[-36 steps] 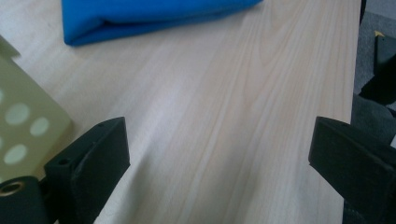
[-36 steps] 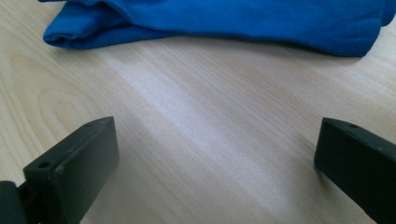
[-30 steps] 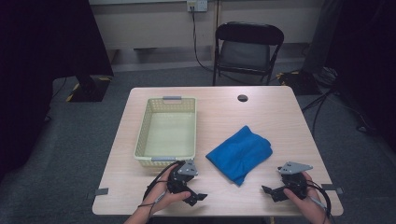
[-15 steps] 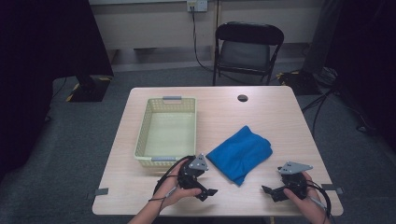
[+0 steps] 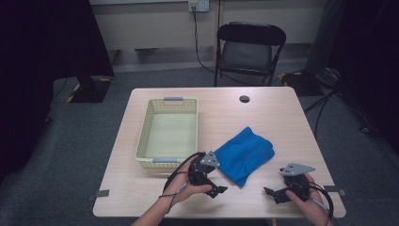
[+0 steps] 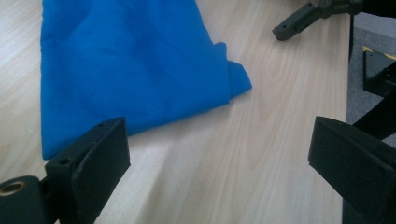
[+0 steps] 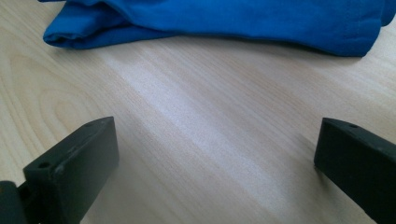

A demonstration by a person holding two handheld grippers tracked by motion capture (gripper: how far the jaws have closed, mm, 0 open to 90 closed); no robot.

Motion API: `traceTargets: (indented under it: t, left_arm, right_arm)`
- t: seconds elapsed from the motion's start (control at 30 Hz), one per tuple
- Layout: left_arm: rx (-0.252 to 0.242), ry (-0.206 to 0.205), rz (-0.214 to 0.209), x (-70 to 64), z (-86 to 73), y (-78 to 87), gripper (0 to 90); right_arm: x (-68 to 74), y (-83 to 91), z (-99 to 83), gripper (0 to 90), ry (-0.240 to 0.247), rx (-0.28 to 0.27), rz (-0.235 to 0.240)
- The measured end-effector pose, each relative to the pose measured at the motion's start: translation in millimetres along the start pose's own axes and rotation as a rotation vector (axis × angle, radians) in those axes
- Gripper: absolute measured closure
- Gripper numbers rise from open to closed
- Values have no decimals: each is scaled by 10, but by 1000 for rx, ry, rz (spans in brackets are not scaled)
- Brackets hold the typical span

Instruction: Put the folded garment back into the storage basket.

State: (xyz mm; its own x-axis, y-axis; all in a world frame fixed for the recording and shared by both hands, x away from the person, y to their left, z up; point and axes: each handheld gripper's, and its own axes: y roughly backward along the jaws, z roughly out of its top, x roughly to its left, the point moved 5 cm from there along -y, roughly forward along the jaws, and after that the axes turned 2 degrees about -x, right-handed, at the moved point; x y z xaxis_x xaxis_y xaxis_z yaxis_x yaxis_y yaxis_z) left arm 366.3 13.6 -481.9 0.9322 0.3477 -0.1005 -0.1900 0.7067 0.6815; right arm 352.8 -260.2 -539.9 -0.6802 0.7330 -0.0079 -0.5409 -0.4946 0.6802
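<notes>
Folded blue cloth [image 5: 245, 155] lies on pale wooden table [image 5: 263, 113], just right of empty cream plastic basket [image 5: 170, 132]. Left gripper [image 5: 215, 188] near cloth's front-left edge, jaws spread, empty. Right gripper [image 5: 275, 194] at front right, apart from cloth, jaws spread, empty.

A light wooden table [image 5: 263, 113] is standing on grey carpeted floor [image 5: 84, 141], with a small dark round spot [image 5: 244, 99] sitting near its far edge. Beyond it a black folding chair [image 5: 251, 49] is facing the table, backing onto a pale wall [image 5: 150, 23] where a cable is hanging down from a white socket [image 5: 199, 5]. Dark curtains [image 5: 42, 56] are closing off both sides of the room, and even overhead light is falling on the tabletop.
</notes>
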Motion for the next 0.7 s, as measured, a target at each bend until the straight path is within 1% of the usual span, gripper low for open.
traceTargets:
  t: [0.07, 0.1, 0.27, 0.4, 0.47, 0.53, 0.57, 0.7]
  left_arm:
    - [2, -5, 2, 1, 22, -11, 49]
    - [2, -6, 11, 0, 50, -23, 49]
    - [-2, -9, 5, -6, 106, -55, 51]
    - [13, -11, 16, 33, 177, -96, 51]
    - [12, -12, 16, 41, 192, -100, 51]
    - [15, 0, 15, 74, 223, -115, 51]
    - [16, 4, 22, 88, 231, -120, 51]
    - [26, 2, 19, 104, 254, -149, 51]
  right_arm:
    - [0, 0, 0, 0, 0, 0, 0]
    - [0, 0, 0, 0, 0, 0, 0]
    - [0, 0, 0, 0, 0, 0, 0]
    - [0, 0, 0, 0, 0, 0, 0]
    - [0, 0, 0, 0, 0, 0, 0]
    - [0, 0, 0, 0, 0, 0, 0]
    - [0, 0, 0, 0, 0, 0, 0]
    - [0, 0, 0, 0, 0, 0, 0]
